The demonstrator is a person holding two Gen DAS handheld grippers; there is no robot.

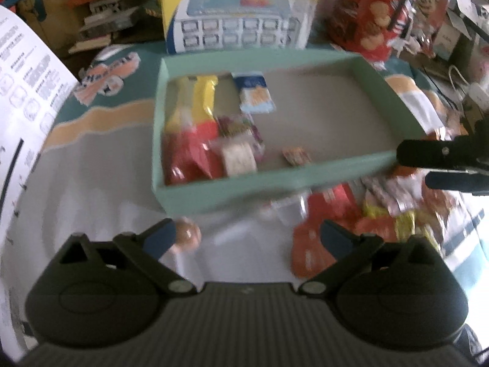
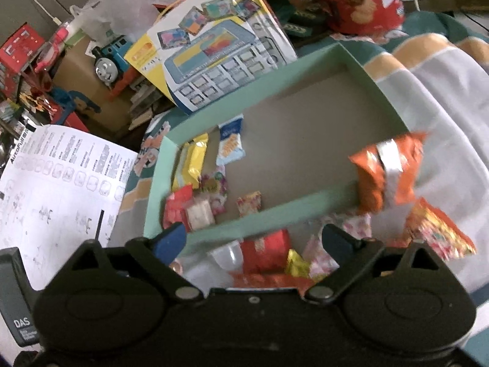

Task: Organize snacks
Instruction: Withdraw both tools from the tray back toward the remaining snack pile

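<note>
A mint-green box (image 1: 232, 188) (image 2: 269, 217) lies on the cloth. Its left part holds yellow packets (image 1: 204, 98) (image 2: 191, 162), red packets (image 1: 189, 156), a blue-and-white packet (image 1: 253, 91) (image 2: 230, 143) and small floral sweets (image 2: 249, 203). My left gripper (image 1: 247, 238) is open and empty, in front of the box's near wall. My right gripper (image 2: 253, 241) is also open and empty, above a loose pile of snacks (image 2: 269, 253) (image 1: 382, 214). Its black fingers (image 1: 428, 153) show at the right edge of the left wrist view. A blurred orange packet (image 2: 388, 171) sits at the box's near right corner.
A round peach sweet (image 1: 187, 234) lies by my left fingertip. A toy box (image 1: 238, 15) (image 2: 214, 52) and a red biscuit bag (image 1: 366, 21) stand behind the green box. A printed sheet (image 2: 58, 183) lies to the left, and a toy train (image 2: 110, 58) stands behind it.
</note>
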